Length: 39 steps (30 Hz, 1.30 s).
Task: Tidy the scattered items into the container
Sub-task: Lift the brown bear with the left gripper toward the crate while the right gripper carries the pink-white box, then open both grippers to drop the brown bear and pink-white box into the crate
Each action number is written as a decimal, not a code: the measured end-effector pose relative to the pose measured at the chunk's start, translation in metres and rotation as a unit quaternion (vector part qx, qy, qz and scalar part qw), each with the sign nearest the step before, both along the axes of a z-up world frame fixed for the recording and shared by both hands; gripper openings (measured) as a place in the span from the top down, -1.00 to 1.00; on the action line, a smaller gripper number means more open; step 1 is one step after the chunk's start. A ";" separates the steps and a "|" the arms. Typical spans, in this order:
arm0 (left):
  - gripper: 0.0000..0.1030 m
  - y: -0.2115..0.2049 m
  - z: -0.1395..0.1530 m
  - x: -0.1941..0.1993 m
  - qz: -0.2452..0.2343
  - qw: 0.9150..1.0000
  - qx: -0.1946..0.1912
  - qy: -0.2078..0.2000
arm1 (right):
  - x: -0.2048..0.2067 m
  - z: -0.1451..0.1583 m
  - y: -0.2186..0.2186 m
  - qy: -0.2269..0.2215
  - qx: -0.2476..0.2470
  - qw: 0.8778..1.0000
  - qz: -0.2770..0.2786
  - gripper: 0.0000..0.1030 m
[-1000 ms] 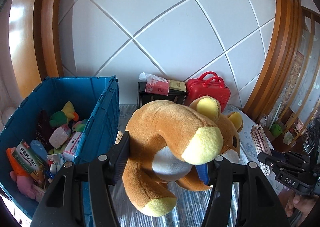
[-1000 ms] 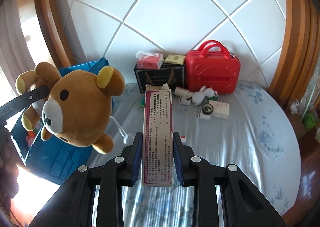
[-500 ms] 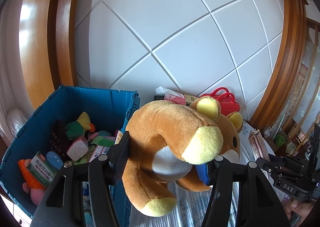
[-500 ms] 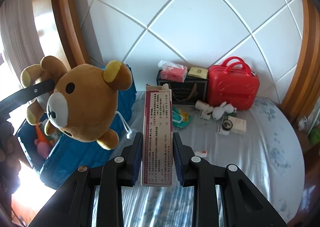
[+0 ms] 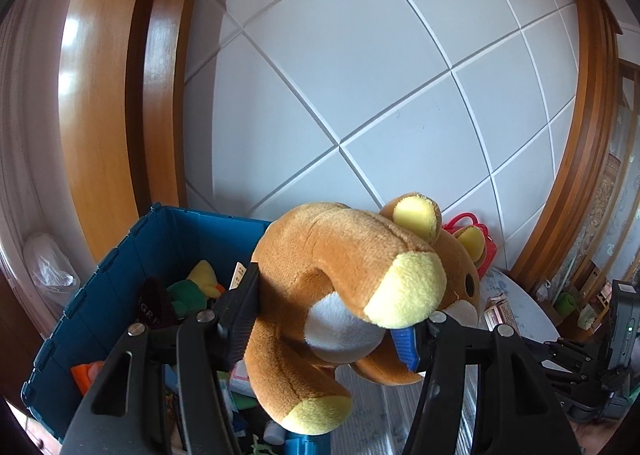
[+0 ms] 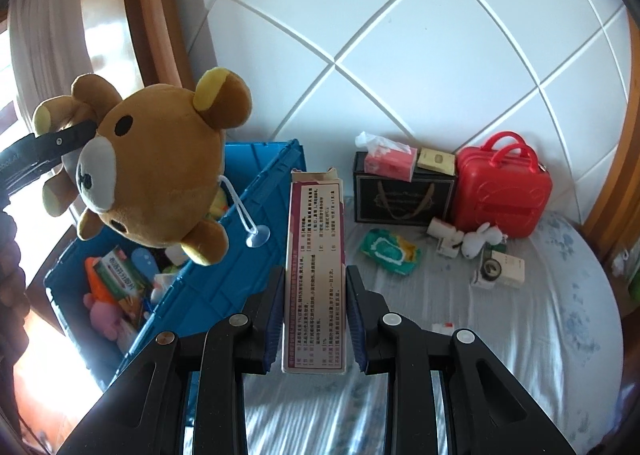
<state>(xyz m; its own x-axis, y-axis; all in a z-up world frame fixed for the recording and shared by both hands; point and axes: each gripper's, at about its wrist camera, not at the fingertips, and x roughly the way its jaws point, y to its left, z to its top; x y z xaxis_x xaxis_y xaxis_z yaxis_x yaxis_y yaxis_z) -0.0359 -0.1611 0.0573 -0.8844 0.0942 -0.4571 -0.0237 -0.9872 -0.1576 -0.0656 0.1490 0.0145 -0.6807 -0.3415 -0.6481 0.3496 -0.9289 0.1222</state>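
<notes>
Wall: we see white panels [image 6: 400,15] crossed by diagonal grooves.
Frame: curved wooden trim [image 5: 104,115] at the wall's left.
Bedsheet: pale blue floral cloth [image 6: 560,335].
Curtain: we see pale folds [image 6: 44,55] far left.

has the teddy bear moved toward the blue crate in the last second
Yes. In the right wrist view the teddy bear, held by the left tool, now hangs over the blue crate opening; a second ago it hung beside the crate's near end.
</notes>
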 end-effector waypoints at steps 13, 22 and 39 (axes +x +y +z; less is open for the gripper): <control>-0.10 -0.100 0.008 0.011 0.056 0.998 0.004 0.014 | -0.012 0.021 -0.093 0.008 -0.010 0.999 0.048 0.46; -0.10 -0.152 -0.003 0.017 0.096 0.995 0.010 0.005 | -0.015 0.030 -0.160 0.008 -0.007 0.995 0.095 0.46; -0.10 -0.207 -0.022 0.011 0.140 0.990 0.018 -0.010 | -0.014 0.017 -0.255 -0.009 0.016 0.986 0.168 0.45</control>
<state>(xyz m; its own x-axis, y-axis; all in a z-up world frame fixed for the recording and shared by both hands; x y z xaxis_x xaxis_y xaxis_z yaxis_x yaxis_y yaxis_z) -0.0251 -0.3681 0.0350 -0.8687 -0.1375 -0.4759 0.2546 -0.9481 -0.1907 -0.0798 -0.1062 0.0310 -0.5199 -0.5253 -0.6736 0.6367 -0.7640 0.1044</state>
